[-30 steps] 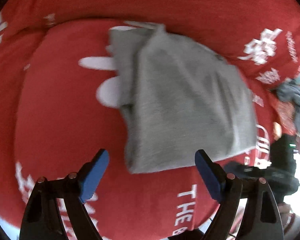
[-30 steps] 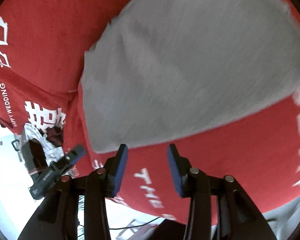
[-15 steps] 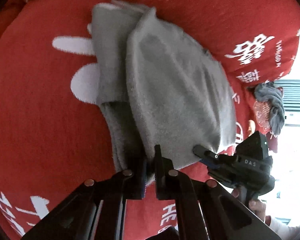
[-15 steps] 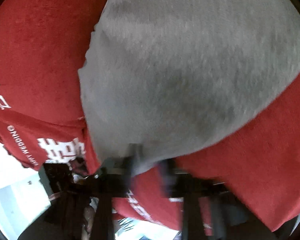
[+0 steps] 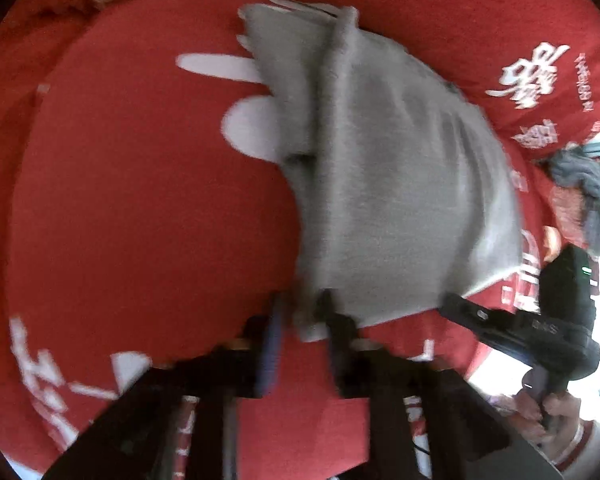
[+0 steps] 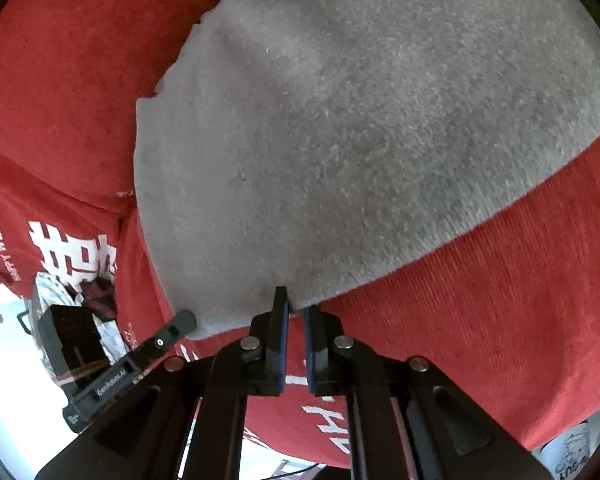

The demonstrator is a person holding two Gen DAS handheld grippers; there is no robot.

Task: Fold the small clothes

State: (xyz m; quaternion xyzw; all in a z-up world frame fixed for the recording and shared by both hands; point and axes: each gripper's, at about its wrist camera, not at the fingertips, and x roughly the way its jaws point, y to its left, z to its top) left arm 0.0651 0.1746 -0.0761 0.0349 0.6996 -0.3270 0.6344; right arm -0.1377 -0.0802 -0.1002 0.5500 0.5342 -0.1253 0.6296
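Right gripper [image 6: 295,312] clamped on grey garment [image 6: 360,140] near hem; left gripper [image 5: 300,320] opening, hem corner between jaws.

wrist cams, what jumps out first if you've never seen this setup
A grey garment lies partly folded in the middle of a bright red cloth with white lettering. The right gripper is shut on the garment's near edge. The left gripper sits at the other near corner with fabric between its jaws, which are opening.
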